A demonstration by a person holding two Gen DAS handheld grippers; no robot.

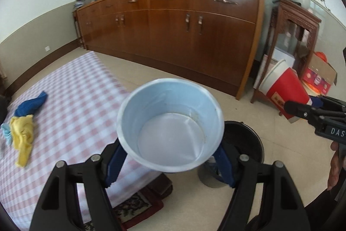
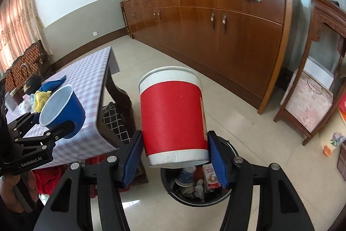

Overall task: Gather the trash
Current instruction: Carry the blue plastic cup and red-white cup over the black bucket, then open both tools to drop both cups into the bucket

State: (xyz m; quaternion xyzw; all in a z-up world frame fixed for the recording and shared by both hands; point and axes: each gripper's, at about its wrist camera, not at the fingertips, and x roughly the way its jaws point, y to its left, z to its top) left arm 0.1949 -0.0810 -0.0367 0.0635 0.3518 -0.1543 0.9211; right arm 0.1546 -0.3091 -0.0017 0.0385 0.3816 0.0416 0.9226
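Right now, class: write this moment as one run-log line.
left gripper: shut on blue paper cup | right gripper: shut on red-and-white paper tub | black round trash bin: below tub, holds trash

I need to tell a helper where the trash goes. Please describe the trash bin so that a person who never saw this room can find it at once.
Start from the long brown wooden sideboard along the wall. On the pale tiled floor before it, beside the corner of the pink checked table, stands the trash bin. It is round, black, open-topped, already holding cups and wrappers, and sits directly under the red cup.
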